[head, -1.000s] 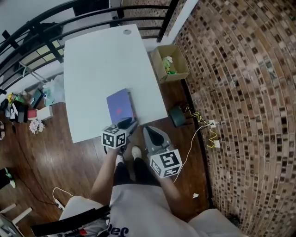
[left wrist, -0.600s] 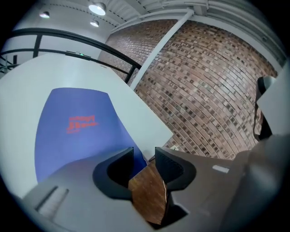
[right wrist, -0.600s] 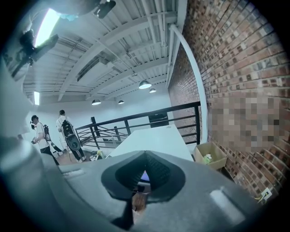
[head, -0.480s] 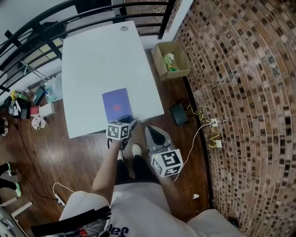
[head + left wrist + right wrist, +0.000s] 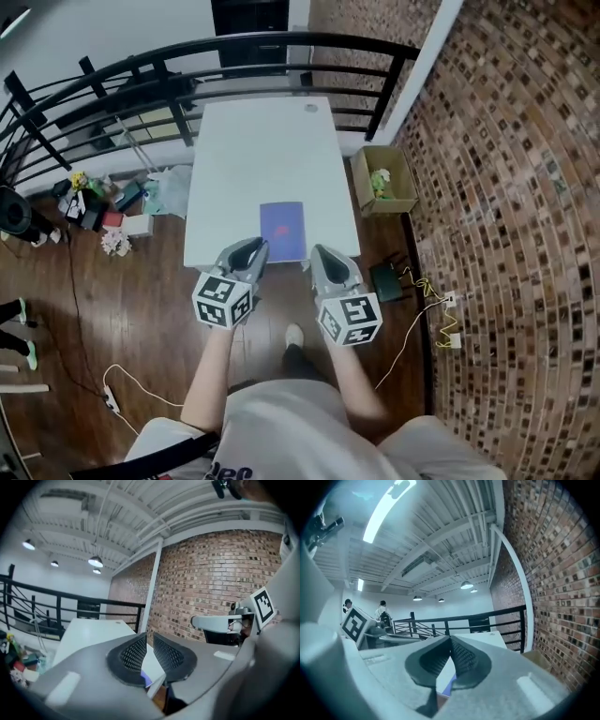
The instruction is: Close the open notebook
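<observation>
The purple notebook (image 5: 283,232) lies closed and flat near the front edge of the white table (image 5: 253,150). Both grippers hover side by side in front of that edge, apart from the notebook. My left gripper (image 5: 251,247) is below the notebook's left corner; its jaws are closing, with a narrow gap and nothing between them. My right gripper (image 5: 324,253) is below the right corner, its pads meeting at the tips, empty. A purple sliver of the notebook (image 5: 146,680) shows under the left jaws, and the notebook (image 5: 449,686) peeks out under the right ones.
A black railing (image 5: 187,66) runs behind and left of the table. A cardboard box (image 5: 384,181) stands on the wooden floor at the right, by the brick wall. Clutter (image 5: 103,211) lies on the floor at the left, and cables (image 5: 431,300) at the right.
The left gripper has lifted off the notebook's near edge and its jaws have narrowed. The right gripper has risen a little. The notebook lies closed throughout.
</observation>
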`<move>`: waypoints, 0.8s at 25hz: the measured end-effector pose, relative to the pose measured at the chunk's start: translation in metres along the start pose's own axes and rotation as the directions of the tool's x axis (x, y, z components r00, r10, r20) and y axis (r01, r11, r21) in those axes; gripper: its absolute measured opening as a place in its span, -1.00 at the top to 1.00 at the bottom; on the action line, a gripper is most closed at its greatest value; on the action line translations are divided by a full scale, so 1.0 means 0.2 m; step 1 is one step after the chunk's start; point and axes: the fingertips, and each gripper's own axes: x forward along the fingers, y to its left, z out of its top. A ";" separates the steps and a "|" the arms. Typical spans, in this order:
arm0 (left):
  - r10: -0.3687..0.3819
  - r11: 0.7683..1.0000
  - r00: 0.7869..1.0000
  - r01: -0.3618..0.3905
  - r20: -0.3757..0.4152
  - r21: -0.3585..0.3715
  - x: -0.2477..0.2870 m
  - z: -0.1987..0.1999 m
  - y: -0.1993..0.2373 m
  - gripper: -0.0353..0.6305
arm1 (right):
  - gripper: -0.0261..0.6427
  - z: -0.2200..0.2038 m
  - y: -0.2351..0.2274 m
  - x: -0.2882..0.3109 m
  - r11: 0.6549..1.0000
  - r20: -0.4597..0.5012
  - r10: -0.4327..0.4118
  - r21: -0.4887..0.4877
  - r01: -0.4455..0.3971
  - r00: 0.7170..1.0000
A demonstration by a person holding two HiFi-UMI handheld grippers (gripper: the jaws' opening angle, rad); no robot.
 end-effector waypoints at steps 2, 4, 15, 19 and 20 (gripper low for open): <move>0.037 0.999 0.996 -0.040 0.078 0.037 -0.24 0.08 -0.03 0.78 | 0.96 0.03 0.15 -0.10 1.000 0.025 0.009 -0.026 -0.008 1.000; 0.055 0.997 0.992 -0.061 0.116 0.056 -0.48 0.07 -0.09 0.84 | 0.96 0.00 0.32 -0.23 0.999 0.038 0.006 -0.032 -0.005 0.999; 0.104 0.987 0.972 -0.128 0.211 0.102 -1.43 -0.04 -0.38 0.84 | 0.96 0.01 1.07 -0.92 0.994 0.063 -0.027 -0.106 0.034 0.998; 0.107 0.973 0.959 -0.155 0.261 0.169 -1.51 0.09 -0.53 0.84 | 0.96 0.07 1.10 -1.03 0.991 0.085 -0.015 -0.128 0.026 0.996; 0.106 0.972 0.957 -0.157 0.270 0.175 -1.52 0.11 -0.56 0.84 | 0.96 0.08 1.11 -1.04 0.991 0.090 -0.011 -0.132 0.023 0.996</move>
